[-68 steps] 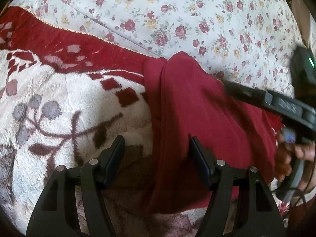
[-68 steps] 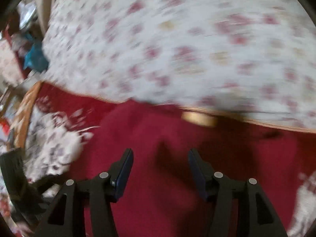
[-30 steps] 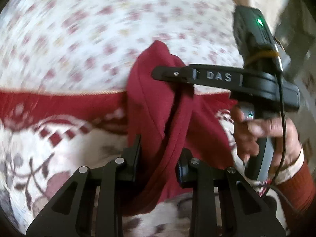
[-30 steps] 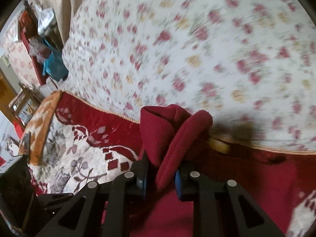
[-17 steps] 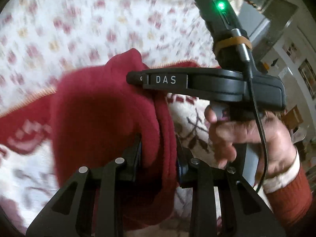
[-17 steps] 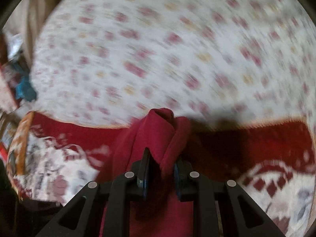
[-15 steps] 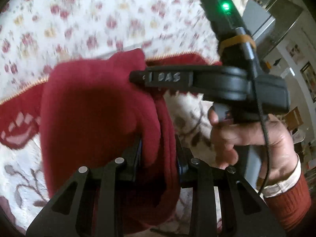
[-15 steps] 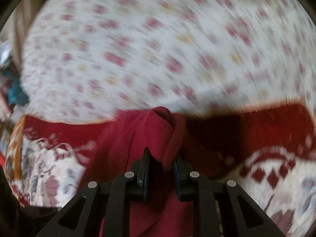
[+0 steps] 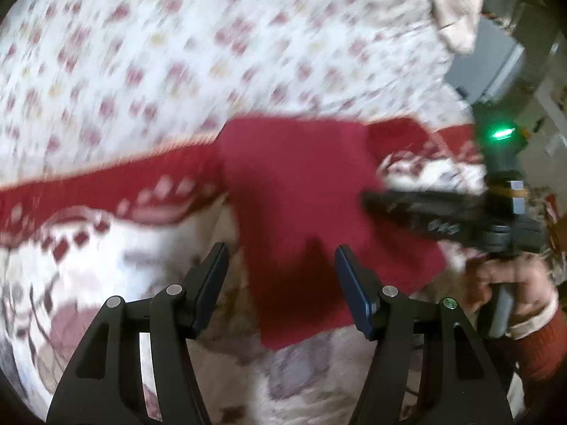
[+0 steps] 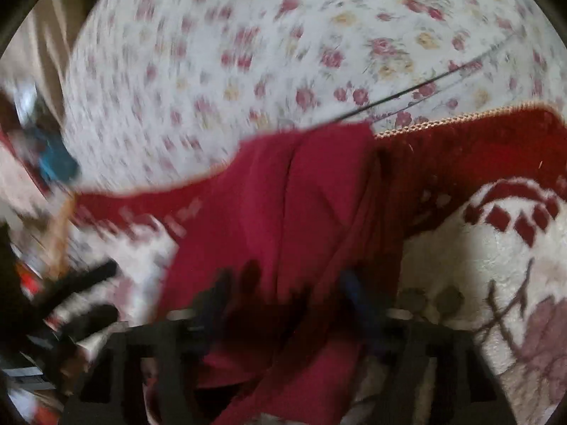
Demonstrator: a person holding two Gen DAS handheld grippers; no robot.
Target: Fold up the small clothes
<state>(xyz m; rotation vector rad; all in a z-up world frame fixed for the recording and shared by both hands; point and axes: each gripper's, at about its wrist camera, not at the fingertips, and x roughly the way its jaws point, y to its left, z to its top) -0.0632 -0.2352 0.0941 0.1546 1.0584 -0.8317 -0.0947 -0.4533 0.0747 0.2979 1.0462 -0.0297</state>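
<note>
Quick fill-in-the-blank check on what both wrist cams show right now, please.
1. The left tongs are ____, gripping nothing.
2. The garment lying on the blanket is plain ____.
3. Beyond the blanket, the sheet has a ____ print.
4. The light at far right glows ____.

Missing words: open; red; floral; green.
</note>
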